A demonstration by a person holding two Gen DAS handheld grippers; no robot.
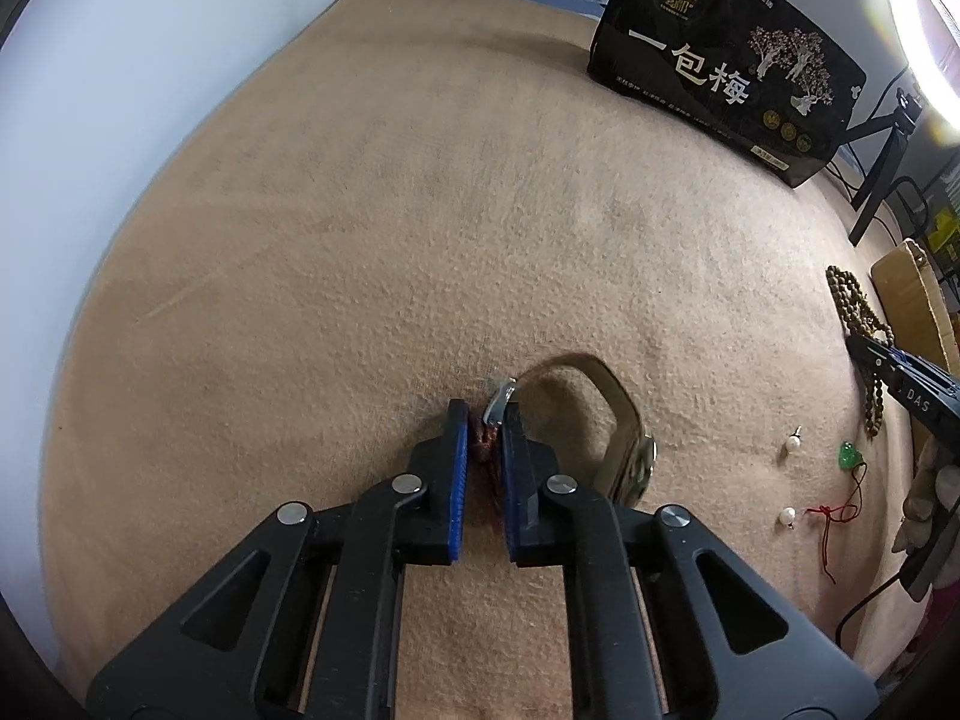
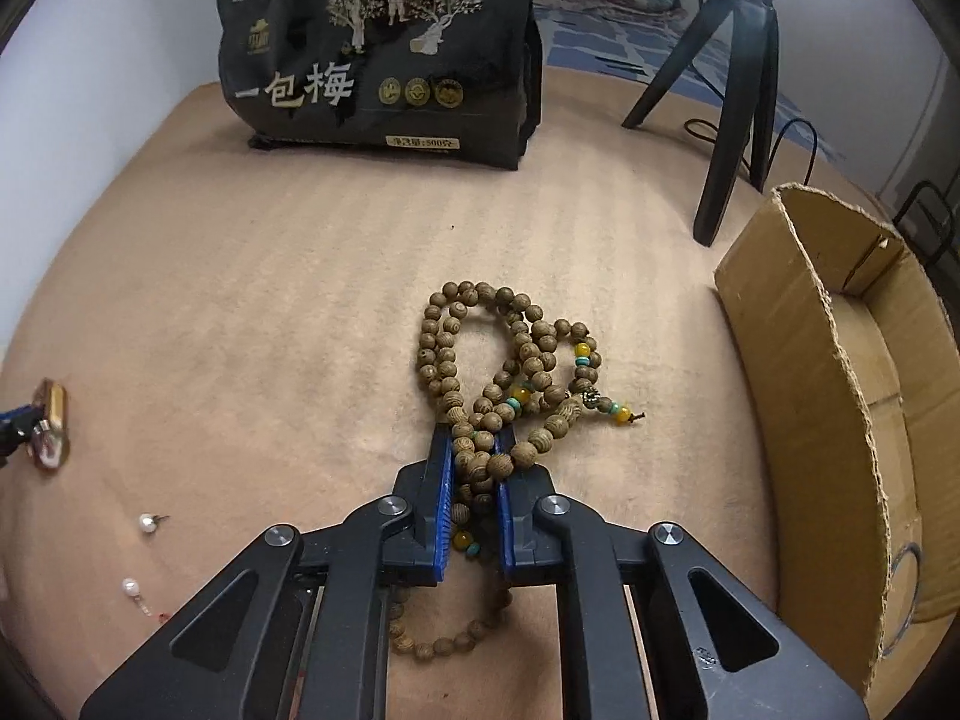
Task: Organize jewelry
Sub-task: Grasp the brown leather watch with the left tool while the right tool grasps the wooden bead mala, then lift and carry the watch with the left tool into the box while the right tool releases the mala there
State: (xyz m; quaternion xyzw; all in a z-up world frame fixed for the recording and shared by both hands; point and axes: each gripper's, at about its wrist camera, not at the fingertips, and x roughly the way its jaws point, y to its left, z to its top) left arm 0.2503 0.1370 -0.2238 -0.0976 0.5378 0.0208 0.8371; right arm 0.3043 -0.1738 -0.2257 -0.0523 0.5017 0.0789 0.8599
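Note:
My left gripper (image 1: 485,420) is shut on a watch with a tan strap (image 1: 606,396) and a metal case, resting on the beige blanket (image 1: 420,210). The watch also shows at the far left of the right wrist view (image 2: 51,432). My right gripper (image 2: 474,444) is shut on a long string of wooden beads (image 2: 510,360) lying in loops on the blanket. Two pearl earrings (image 1: 795,441) (image 1: 787,516) and a green pendant on a red cord (image 1: 847,455) lie to the right of the watch.
A black snack bag (image 2: 384,60) stands at the back. An open cardboard box (image 2: 828,372) sits at the right, with a black tripod (image 2: 732,90) behind it. A white wall runs along the left. A ring light glows at the top right of the left wrist view (image 1: 924,30).

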